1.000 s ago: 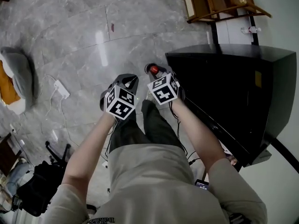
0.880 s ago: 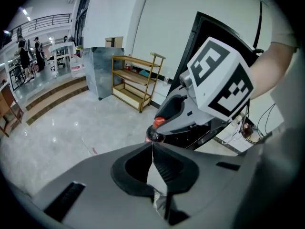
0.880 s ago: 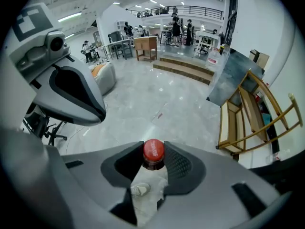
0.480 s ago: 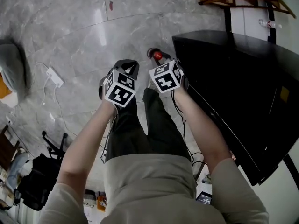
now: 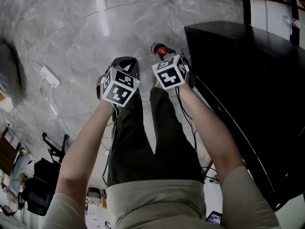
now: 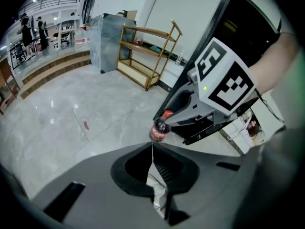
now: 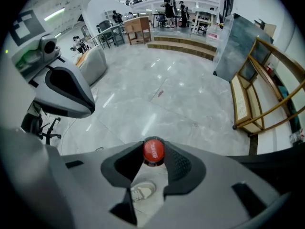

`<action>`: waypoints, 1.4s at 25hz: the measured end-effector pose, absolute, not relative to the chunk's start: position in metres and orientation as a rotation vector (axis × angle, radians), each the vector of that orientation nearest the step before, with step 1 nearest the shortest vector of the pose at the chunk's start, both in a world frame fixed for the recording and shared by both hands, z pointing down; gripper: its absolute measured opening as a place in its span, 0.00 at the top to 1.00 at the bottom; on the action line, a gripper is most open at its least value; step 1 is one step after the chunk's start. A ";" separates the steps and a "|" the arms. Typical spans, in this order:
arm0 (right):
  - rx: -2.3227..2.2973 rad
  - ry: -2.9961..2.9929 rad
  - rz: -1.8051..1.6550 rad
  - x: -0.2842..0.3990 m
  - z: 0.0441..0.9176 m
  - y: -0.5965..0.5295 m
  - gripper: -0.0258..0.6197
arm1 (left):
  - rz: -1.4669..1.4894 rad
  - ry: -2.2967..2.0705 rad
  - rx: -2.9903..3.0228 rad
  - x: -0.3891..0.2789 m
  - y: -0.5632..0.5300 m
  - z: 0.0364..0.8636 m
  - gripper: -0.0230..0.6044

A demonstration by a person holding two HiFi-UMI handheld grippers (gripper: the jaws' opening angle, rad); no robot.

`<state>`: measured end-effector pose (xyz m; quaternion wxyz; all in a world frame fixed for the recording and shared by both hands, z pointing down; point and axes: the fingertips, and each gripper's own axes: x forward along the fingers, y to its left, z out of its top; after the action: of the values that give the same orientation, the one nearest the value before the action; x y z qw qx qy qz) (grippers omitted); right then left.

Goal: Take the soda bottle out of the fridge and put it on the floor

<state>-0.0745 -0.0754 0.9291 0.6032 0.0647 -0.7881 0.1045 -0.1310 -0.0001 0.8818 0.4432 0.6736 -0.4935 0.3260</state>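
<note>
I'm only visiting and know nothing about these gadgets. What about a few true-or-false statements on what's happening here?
1. The right tongs grip a red-capped bottle. True.
2. The left tongs hold something too. False: they are shut and empty.
3. The bottle stands on the floor. False: it hangs above it, in the right tongs.
4. A wooden shelf stands by the wall. True.

The soda bottle (image 7: 153, 151) is hidden below its cap by the right gripper (image 7: 152, 162) (only the red top shows). The black fridge (image 5: 248, 80) is cut off at the head view's 3 o'clock edge. People (image 6: 32, 28) at 10 o'clock in the left gripper view are too small to tell.
</note>
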 end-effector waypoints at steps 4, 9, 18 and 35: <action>0.120 -1.799 0.228 -0.072 0.968 -0.060 0.79 | 0.811 -1.175 1.727 -0.126 -0.002 0.920 0.95; 0.105 -1.780 0.233 -0.066 1.009 -0.052 0.79 | 0.821 -1.122 1.733 -0.122 0.001 0.968 0.95; 0.139 -1.750 0.295 -0.054 1.086 -0.046 0.79 | 0.806 -1.098 1.657 -0.114 0.013 1.057 0.95; 0.163 -1.708 0.269 -0.033 1.206 -0.028 0.79 | 0.789 -1.053 1.575 -0.110 0.033 1.165 0.95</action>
<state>-0.0326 -0.0275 1.2056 0.6460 0.0718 -0.7507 0.1182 -0.1099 0.0330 1.1653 0.5179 0.6565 -0.4389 0.3288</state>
